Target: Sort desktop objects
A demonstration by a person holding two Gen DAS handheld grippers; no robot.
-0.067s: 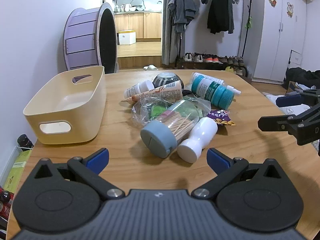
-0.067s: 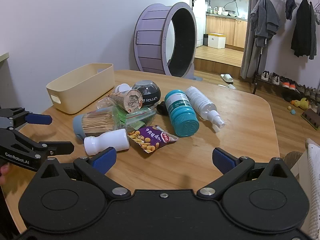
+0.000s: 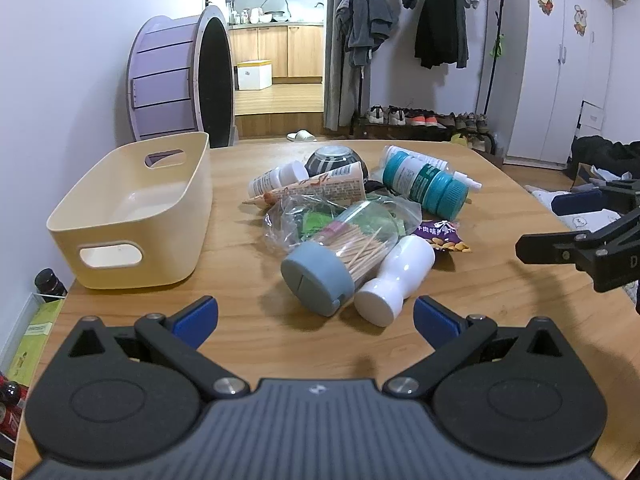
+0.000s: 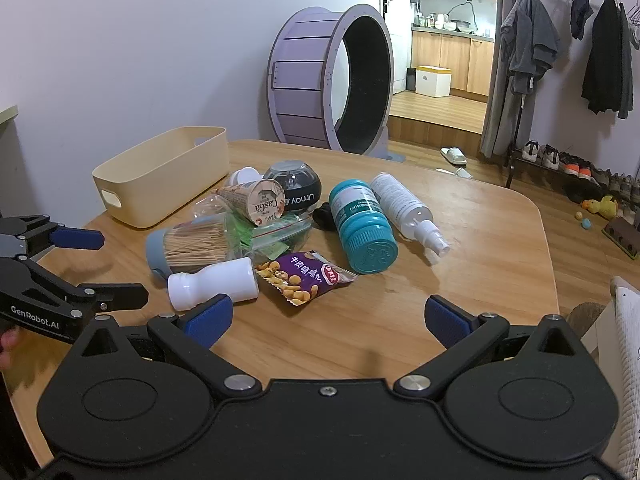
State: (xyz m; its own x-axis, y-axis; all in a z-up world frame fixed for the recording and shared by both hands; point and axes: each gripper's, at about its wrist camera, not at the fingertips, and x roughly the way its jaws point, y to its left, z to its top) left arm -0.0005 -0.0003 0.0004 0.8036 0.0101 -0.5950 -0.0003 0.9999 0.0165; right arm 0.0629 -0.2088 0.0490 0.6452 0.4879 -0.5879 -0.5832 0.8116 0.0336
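Observation:
A heap of small objects lies mid-table: a toothpick jar [image 3: 332, 264] with a grey-blue lid, a small white bottle [image 3: 394, 280], a purple snack packet [image 4: 304, 276], a teal-capped bottle [image 4: 360, 224], a white spray bottle [image 4: 404, 208], a paper cone cup [image 4: 256, 202], a dark round gadget [image 4: 296, 186] and a clear plastic bag [image 3: 344, 212]. An empty cream basket [image 3: 132, 216] stands left of the heap. My left gripper [image 3: 316, 318] is open just short of the jar and white bottle. Facing the snack packet, the right gripper [image 4: 328, 316] hangs open and holds nothing.
The wooden table [image 4: 460, 300] has rounded corners and its edge runs close on the right. Behind it stand a purple wheel [image 4: 332, 76], a clothes rack [image 3: 420, 20] and a shoe shelf [image 3: 424, 120]. Dark bottles [image 3: 50, 284] sit on the floor at left.

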